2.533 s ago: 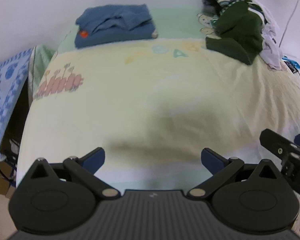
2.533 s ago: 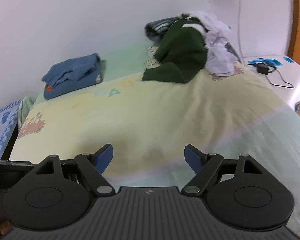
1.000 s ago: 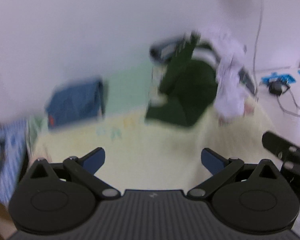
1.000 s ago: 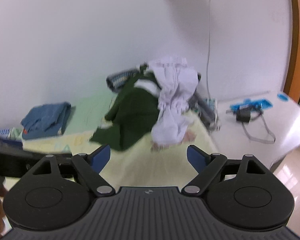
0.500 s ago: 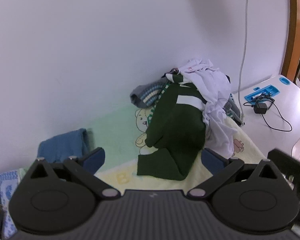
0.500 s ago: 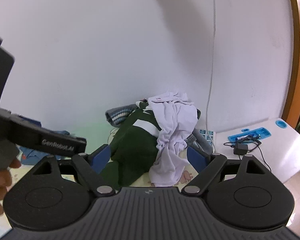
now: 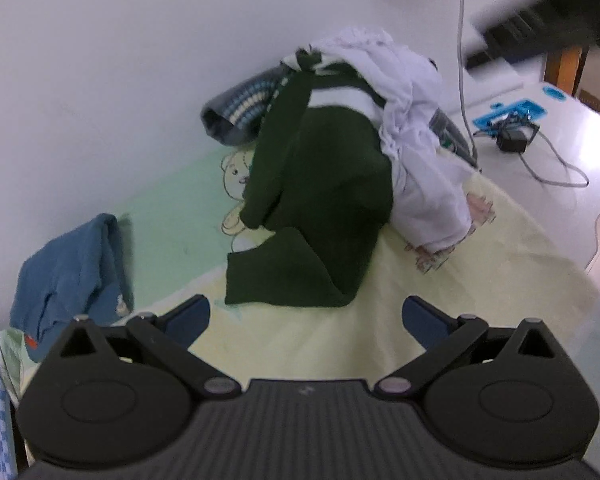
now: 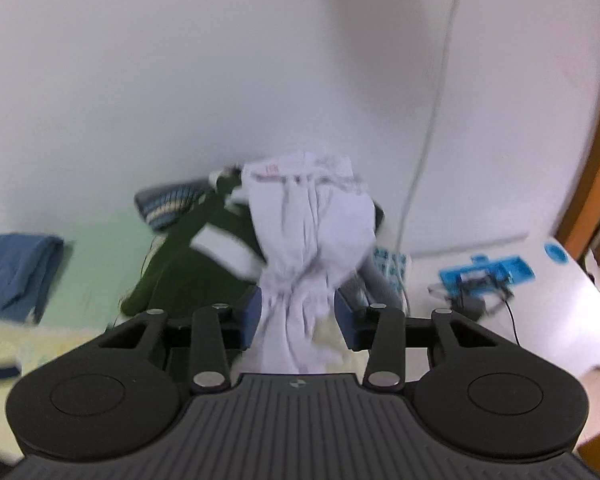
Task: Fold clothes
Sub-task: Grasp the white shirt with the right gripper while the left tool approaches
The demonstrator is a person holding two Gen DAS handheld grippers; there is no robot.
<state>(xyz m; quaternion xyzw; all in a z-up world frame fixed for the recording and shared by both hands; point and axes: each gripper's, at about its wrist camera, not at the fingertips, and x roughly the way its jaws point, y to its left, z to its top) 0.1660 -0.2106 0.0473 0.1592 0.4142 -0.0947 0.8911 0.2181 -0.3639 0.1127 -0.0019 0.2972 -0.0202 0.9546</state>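
A heap of clothes lies at the bed's far corner by the wall. It holds a dark green sweater (image 7: 320,200) with white stripes, a white garment (image 7: 412,120) draped over the top, and a grey striped knit (image 7: 240,108) behind. My left gripper (image 7: 304,316) hangs open above the yellow sheet, short of the sweater's hem, with nothing between its fingers. My right gripper (image 8: 298,312) is shut on the white garment (image 8: 308,220), which bunches between its blue pads. The green sweater (image 8: 204,276) lies just left of it. In the left wrist view the right gripper is a dark blur at the top right.
A folded blue garment (image 7: 72,272) rests at the left by the wall. The bed sheet (image 7: 480,280) is yellow with a green border and cartoon prints. A white side table (image 7: 560,160) to the right carries a blue tray, a charger and cables. A cord (image 8: 432,120) runs down the wall.
My right gripper has gone from open to shut on the white garment at the top of the heap. My left gripper has tilted down towards the green sweater and stays open.
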